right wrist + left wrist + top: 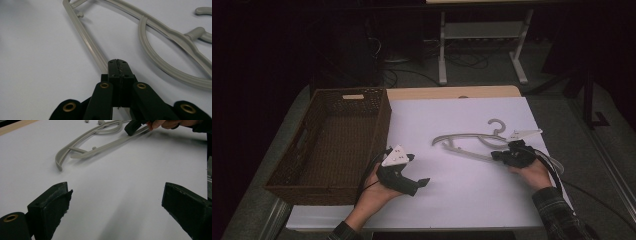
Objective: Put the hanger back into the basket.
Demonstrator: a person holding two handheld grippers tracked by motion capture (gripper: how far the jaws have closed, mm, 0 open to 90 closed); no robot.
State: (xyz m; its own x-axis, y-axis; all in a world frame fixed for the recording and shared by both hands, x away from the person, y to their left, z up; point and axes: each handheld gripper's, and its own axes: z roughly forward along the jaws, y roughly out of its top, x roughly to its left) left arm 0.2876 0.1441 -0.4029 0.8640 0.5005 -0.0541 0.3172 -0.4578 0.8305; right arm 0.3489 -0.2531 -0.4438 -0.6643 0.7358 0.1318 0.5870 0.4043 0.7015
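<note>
A white-covered table [472, 200] took up most of the high view, with a strip of bare wood along its far edge and a dim floor with desk legs and cables beyond. On the table's left side stood a large brown wicker basket [379, 125], rectangular, with a pale tag on its far rim and nothing visible inside. Right of the centre a grey plastic hanger [462, 136] lay flat on the white surface, its hook pointing toward the far edge. In the left gripper view the hanger [75, 150] stretched across the upper part of the picture, and in the right gripper view its lower bar and curved inner arc [155, 57] ran away from the camera. The left gripper [419, 184], held in the person's left hand [374, 192] near the basket's near right corner, rested low over bare table well apart from the hanger; its 2 black jaws stood wide apart with only white surface between them, as the left gripper view [115, 202] showed. The right gripper [494, 155], held in the right hand [534, 172], sat at the hanger's right end, and in the right gripper view [117, 65] its 2 jaws were pressed together on the thin lower bar of the hanger.
</note>
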